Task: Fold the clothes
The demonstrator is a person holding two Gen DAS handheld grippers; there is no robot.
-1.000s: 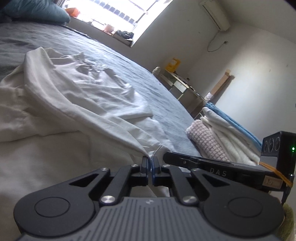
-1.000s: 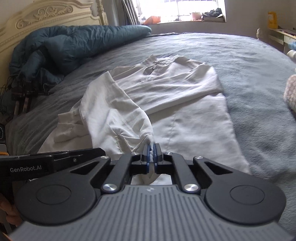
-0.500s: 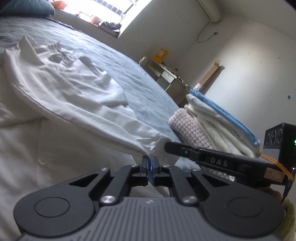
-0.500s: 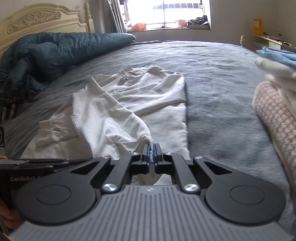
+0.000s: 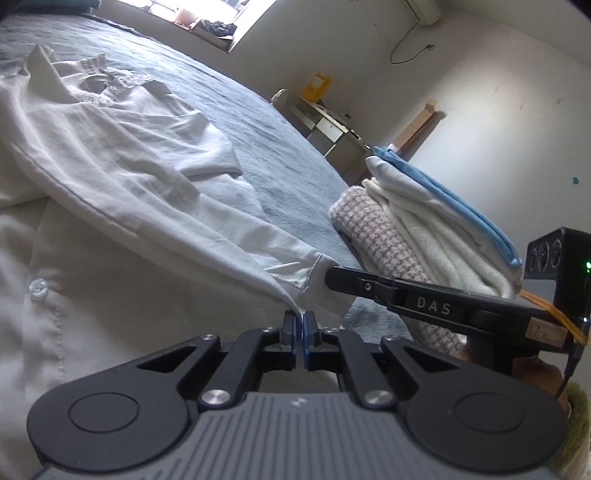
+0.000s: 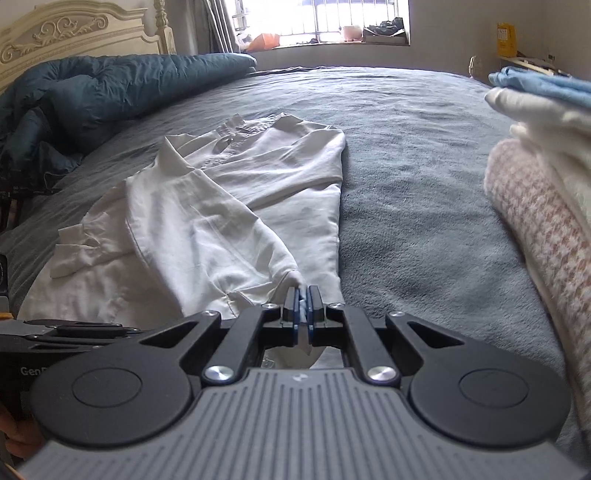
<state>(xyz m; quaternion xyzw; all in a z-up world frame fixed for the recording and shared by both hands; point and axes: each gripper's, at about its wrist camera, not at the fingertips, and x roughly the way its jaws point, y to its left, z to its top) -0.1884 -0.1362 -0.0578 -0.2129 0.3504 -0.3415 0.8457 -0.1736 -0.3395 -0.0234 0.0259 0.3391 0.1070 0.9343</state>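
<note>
Shirt count was one: a white button-up shirt (image 6: 221, 206) lay on the grey bed (image 6: 424, 184). Your left gripper (image 5: 299, 325) had its jaws clenched on the cuff of one sleeve (image 5: 155, 221); your right gripper (image 6: 303, 306) pinched white shirt fabric the same way. One stack of folded clothes (image 5: 424, 229) sat just beside the shirt, a single teal duvet (image 6: 92, 88) bunched by the headboard (image 6: 74, 26).

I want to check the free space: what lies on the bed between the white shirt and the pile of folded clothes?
Only bare grey bedcover separates the white shirt from the folded pile, clearest in the right wrist view.
</note>
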